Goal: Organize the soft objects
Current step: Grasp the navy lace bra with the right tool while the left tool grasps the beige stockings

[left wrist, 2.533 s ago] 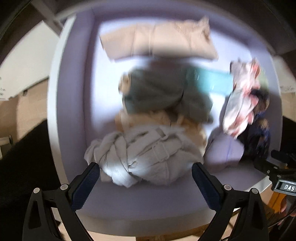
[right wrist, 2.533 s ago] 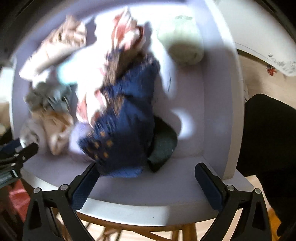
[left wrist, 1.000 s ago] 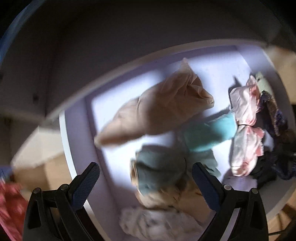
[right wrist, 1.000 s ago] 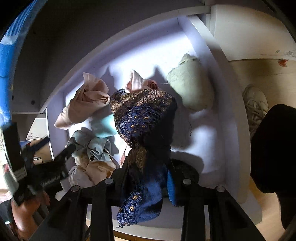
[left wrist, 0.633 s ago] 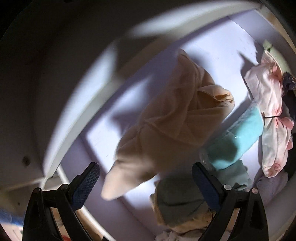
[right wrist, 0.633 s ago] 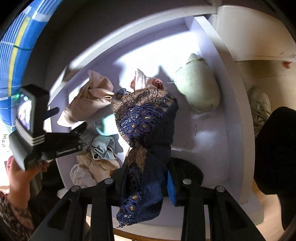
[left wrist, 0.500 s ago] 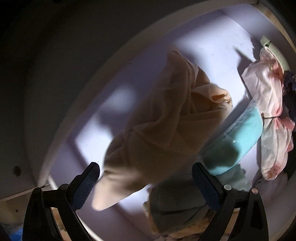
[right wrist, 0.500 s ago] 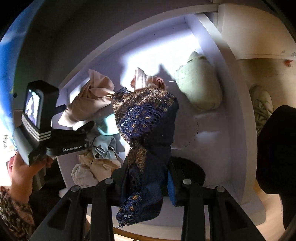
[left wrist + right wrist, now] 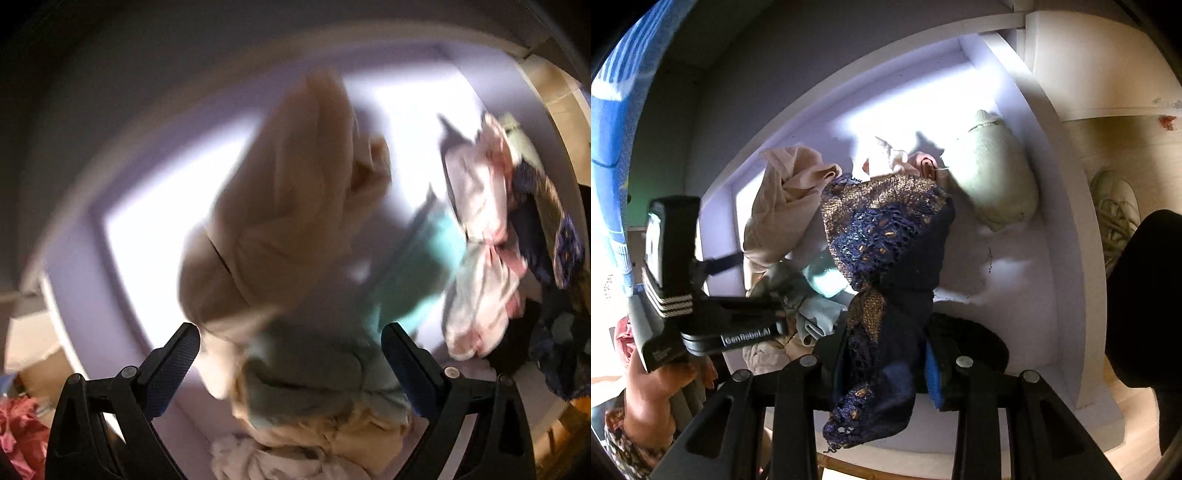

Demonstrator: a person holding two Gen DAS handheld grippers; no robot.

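Left wrist view: the left tongs stand spread and empty above a blurred beige cloth lying in the white drawer, beside a teal roll and a pink-white garment.

Right wrist view: the right tongs are pressed together, pinching a navy lace cloth flecked with gold, which hangs bunched over the drawer near a pale green bundle.
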